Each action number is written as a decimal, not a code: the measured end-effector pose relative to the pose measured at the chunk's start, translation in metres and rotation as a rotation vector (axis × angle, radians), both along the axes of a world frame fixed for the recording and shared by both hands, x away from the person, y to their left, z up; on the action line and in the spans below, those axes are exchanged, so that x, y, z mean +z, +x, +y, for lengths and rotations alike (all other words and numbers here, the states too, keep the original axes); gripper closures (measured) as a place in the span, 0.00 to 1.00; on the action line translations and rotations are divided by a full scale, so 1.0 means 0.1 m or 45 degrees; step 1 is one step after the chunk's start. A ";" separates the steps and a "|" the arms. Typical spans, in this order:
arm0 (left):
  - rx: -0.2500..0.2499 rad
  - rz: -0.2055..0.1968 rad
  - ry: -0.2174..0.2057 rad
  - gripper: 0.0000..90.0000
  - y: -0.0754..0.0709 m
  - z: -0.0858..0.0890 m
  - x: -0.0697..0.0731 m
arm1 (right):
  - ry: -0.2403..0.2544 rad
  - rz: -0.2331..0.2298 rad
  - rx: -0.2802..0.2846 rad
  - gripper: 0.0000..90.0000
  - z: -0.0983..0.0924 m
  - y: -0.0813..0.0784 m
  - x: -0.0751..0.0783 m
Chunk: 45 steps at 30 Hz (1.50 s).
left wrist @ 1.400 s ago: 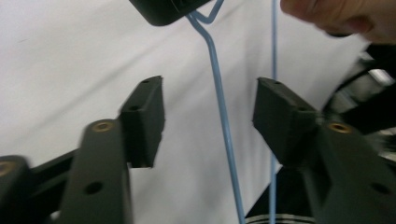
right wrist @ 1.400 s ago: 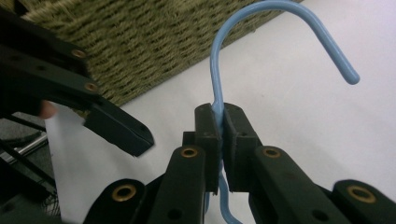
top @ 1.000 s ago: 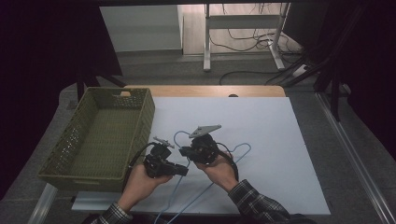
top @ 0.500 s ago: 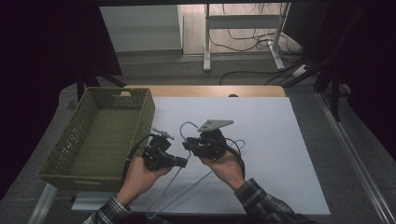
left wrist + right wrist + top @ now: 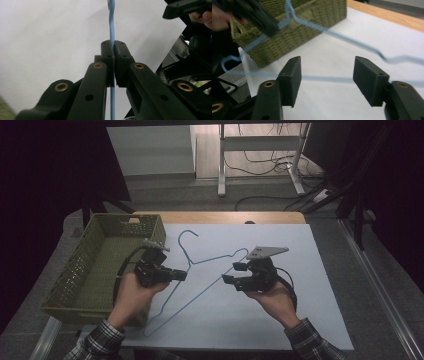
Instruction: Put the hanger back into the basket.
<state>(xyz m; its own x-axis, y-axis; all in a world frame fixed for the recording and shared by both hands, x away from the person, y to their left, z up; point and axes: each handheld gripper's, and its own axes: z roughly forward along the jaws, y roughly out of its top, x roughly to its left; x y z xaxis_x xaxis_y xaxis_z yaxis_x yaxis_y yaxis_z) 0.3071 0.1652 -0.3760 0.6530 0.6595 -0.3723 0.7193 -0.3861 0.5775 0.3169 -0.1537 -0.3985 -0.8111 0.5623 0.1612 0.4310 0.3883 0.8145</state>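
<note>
- Wire hanger (image 5: 200, 270), light blue: over the white surface (image 5: 310, 320), just right of the green basket (image 5: 100, 265)
- Left gripper (image 5: 182, 275): fingers (image 5: 108, 62) clamped on the hanger's wire
- Right gripper (image 5: 231, 272): fingers (image 5: 367, 77) just been opening, parted, wire behind them ungripped

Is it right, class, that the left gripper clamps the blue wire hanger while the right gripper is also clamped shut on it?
Not quite. The left gripper does clamp the hanger, but the right gripper stands open, as the right gripper view shows; its jaws have just been opening and press on nothing.
</note>
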 end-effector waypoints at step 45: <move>0.290 -0.263 0.278 0.98 0.28 1.77 0.59 | -0.122 0.041 -0.301 0.02 -1.21 -0.45 -0.46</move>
